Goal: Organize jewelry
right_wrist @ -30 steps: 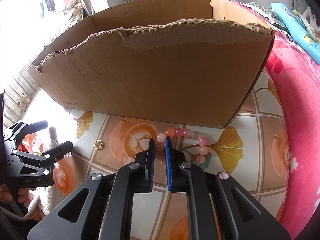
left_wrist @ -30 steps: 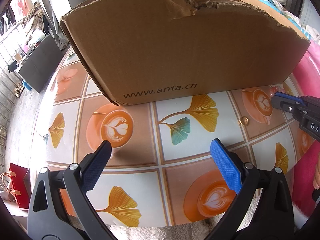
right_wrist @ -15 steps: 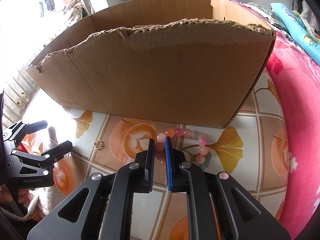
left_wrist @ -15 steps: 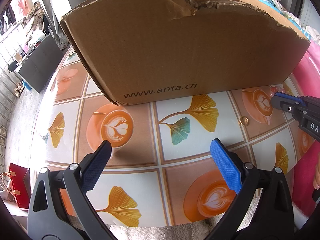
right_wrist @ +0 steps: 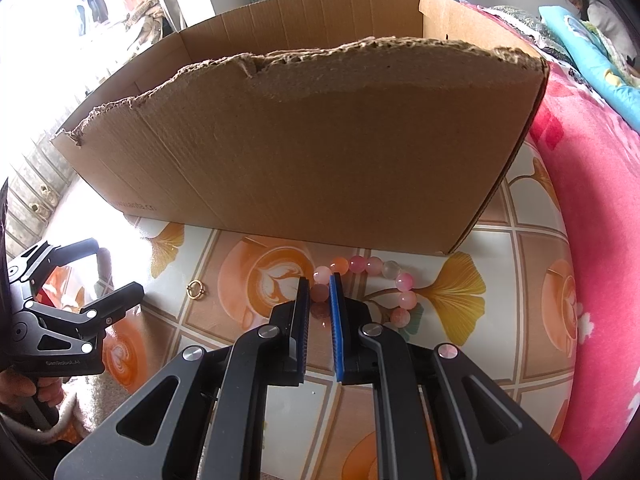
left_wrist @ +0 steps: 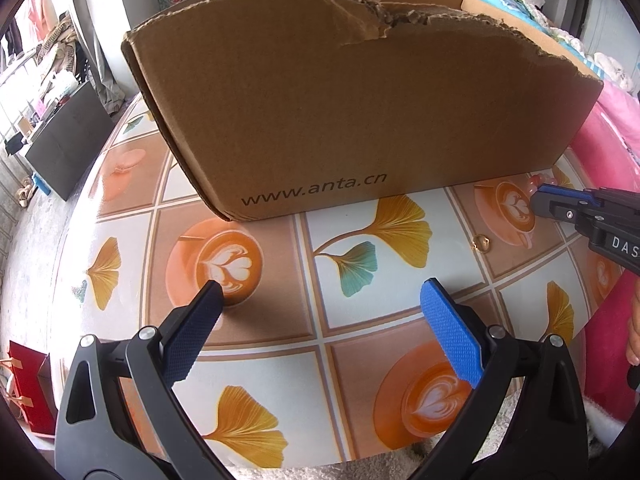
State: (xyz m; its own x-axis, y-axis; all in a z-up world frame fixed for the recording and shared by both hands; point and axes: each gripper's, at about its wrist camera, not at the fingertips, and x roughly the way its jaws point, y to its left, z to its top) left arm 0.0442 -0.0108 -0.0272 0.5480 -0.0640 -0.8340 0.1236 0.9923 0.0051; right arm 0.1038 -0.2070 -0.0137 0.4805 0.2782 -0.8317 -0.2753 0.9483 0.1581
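A: Left wrist view?
B: Left gripper (left_wrist: pixel 320 312) w/ jaws released, nothing between, above desk (left_wrist: pixel 248 332). Gold ring (left_wrist: pixel 481 244) lies near cardboard box (left_wrist: pixel 340 120).
A: Right wrist view?
B: Right gripper (right_wrist: pixel 319 294) jaws clenched on bead bracelet (right_wrist: pixel 372 266), resting on desk just beside box.

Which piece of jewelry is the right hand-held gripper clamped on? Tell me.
The pink bead bracelet: the right hand-held gripper pinches one of its beads. The small gold ring lies apart on the table, untouched.
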